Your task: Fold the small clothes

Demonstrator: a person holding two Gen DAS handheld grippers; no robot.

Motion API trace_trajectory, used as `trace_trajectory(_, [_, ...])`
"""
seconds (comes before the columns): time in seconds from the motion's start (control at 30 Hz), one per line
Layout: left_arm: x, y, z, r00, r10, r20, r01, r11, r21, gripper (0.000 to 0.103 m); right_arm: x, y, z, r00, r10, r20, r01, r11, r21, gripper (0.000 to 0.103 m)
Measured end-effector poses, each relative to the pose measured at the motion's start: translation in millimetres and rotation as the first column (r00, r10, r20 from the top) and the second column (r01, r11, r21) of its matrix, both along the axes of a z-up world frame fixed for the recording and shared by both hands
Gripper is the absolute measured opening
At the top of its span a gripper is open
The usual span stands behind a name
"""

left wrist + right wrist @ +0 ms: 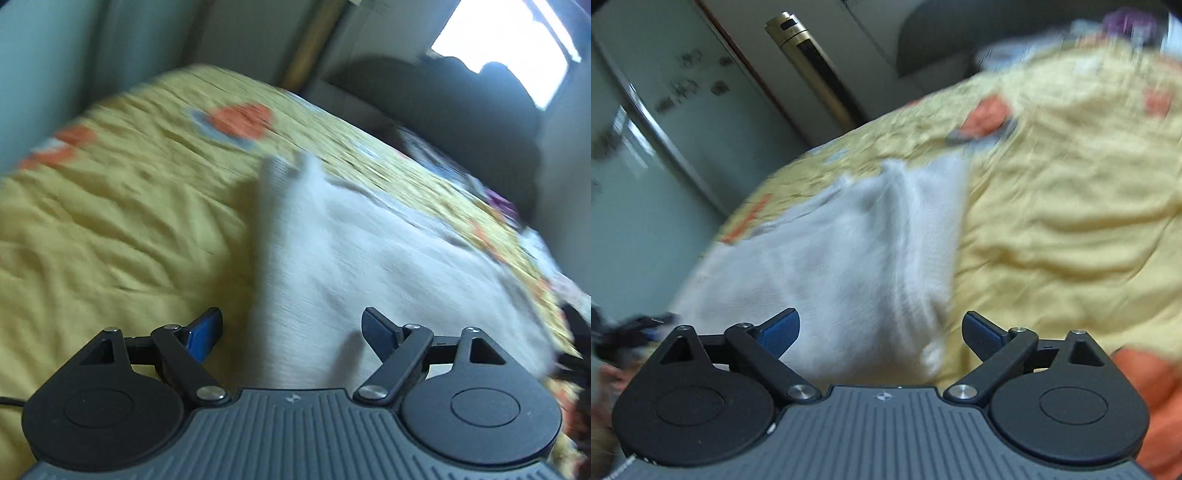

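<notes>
Lying on the yellow quilted bedspread [110,229], a small white garment [369,266] is seen spread out flat, blurred in both views so that its exact kind cannot be told. In the left wrist view, the left gripper [291,332] is held just above the garment's near edge with its jaws set wide apart and nothing between them; its blue-padded fingers [205,334] straddle the garment's left border, so that one finger is over bare bedspread and the other over white cloth. From there the garment is seen to stretch away and to the right of the gripper, narrowing to a point farther off.

In the right wrist view, the right gripper [881,332] is likewise held with its jaws parted and empty, over the near edge of the white garment [849,258]. Most of the cloth is seen ahead and to the left of this gripper, its right border running between the two fingers. Orange flower patches [988,114] are shown on the bedspread [1071,221] beyond the garment, and a gold tower appliance [809,62] is seen standing past the bed.
</notes>
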State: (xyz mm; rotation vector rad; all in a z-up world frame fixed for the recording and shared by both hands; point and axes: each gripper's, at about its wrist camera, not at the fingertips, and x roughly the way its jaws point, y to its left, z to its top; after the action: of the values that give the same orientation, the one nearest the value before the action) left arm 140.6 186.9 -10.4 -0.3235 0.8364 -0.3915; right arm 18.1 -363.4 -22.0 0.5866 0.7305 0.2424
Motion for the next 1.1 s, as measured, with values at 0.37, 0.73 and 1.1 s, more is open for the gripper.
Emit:
trace_trajectory(0.37, [16, -27, -12, 0.999, 0.0, 0.042, 0.003, 0.998, -0.058, 0.095, 57, 0, -19, 0.997, 0.069, 0.022, -0.072, 0.968, 0.24, 0.099])
trace_trajectory(0.73, [-1, -24, 4, 0.992, 0.11, 0.058, -0.11, 0.994, -0.015, 0.026, 45, -4, -18, 0.998, -0.063, -0.026, 0.066, 0.985, 0.157, 0.032])
trace_trajectory(1.1, [-47, -57, 67, 0.991, 0.028, 0.13, -0.022, 0.999, -0.048, 0.023, 19, 4, 37, 0.996, -0.037, 0.082, 0.031, 0.997, 0.069, 0.023])
